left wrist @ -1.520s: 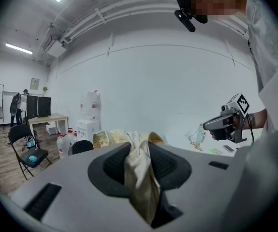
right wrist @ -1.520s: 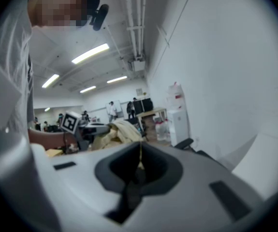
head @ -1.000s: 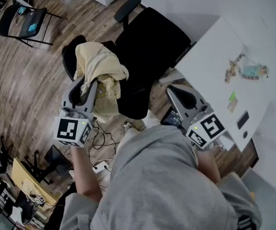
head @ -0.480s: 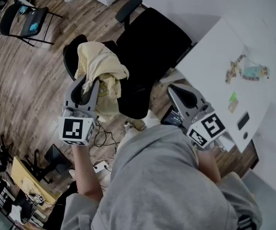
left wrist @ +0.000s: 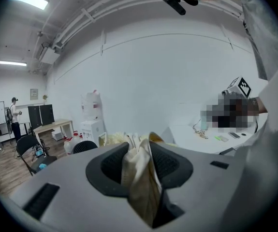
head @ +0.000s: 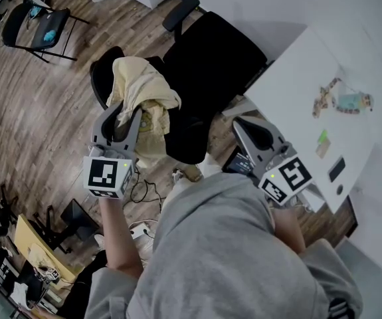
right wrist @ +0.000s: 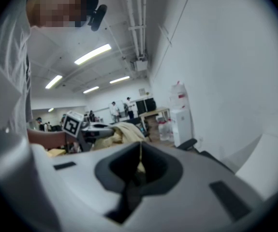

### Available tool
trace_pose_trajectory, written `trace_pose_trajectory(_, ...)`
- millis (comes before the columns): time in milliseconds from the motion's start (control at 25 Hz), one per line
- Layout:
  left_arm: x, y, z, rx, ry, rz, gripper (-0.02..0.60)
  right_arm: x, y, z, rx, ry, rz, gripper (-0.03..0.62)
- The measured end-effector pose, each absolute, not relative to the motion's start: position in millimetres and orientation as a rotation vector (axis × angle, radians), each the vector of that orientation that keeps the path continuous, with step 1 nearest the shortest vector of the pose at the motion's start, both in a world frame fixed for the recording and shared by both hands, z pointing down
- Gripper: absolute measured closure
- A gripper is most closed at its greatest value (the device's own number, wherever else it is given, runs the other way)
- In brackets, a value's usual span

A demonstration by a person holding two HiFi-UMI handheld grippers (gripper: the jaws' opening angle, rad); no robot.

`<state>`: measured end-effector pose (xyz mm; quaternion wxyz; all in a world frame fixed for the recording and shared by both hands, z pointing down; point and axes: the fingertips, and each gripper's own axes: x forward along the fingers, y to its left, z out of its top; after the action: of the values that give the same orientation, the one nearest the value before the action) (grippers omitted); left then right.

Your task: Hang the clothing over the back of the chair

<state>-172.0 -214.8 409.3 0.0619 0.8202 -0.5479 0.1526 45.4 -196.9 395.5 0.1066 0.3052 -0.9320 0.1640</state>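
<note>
seen from above, a pale yellow piece of clothing [head: 141, 95] lies bunched and draped over the top of the back of a black chair [head: 204, 65], with folds hanging down the near side. the left gripper [head: 119, 117] reaches into the lower part of the cloth, level with the hanging folds, with its marker cube towards the person. in the left gripper view a thick fold of the clothing [left wrist: 139, 178] stands upright between the two dark pads, fills the gap and touches both of them. these jaws have just been opening, with the fold between them. the right gripper [head: 247, 128] hangs well apart from the cloth, on the other side of the chair, beside the edge of a white table [head: 310, 92]. in the right gripper view its jaws stand together with nothing between them, and the yellow cloth shows only in the distance, past their tips. a person's grey-sleeved arms hold both grippers.
</note>
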Motion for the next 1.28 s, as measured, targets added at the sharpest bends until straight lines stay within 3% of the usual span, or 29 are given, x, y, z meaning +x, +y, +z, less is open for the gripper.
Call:
trace_pose_trajectory(920, -162, -211, 410, 2.494, -1.501, 0.5, 0.331, 38, -183, 388, 0.911, -2.752, 0.456, 0.56)
trace_pose_trajectory(1280, -173, -208, 387, 2.494, -1.579, 0.354, 0.33, 35, -176, 387, 0.915, -2.757, 0.45, 0.56)
